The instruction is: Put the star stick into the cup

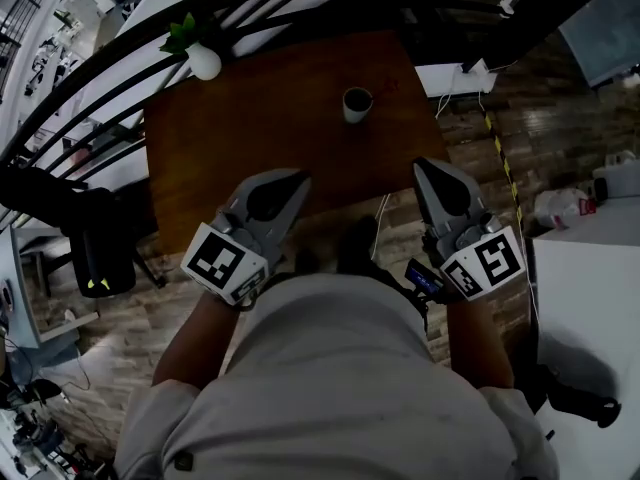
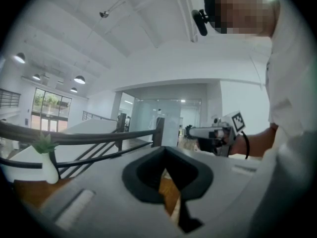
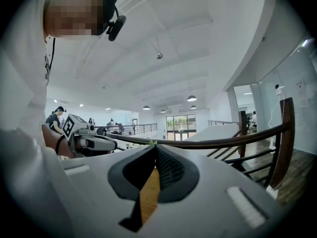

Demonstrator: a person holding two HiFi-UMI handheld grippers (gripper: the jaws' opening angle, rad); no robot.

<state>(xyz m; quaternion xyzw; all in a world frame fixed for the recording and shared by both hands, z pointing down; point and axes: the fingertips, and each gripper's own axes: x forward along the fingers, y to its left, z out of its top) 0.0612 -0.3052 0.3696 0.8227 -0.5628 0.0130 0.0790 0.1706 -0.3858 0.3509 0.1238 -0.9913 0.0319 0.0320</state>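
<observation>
Not started: left gripper and right gripper at desk edge, jaws closed and empty; next, reach the likely star stick beside cup.

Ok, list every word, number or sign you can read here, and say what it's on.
No readable text anywhere.
Marker cube on the left gripper: black-and-white square pattern, no letters.
Marker cube on the right gripper: the same kind of pattern, no letters.
Red label on the white container: too small to read.
</observation>
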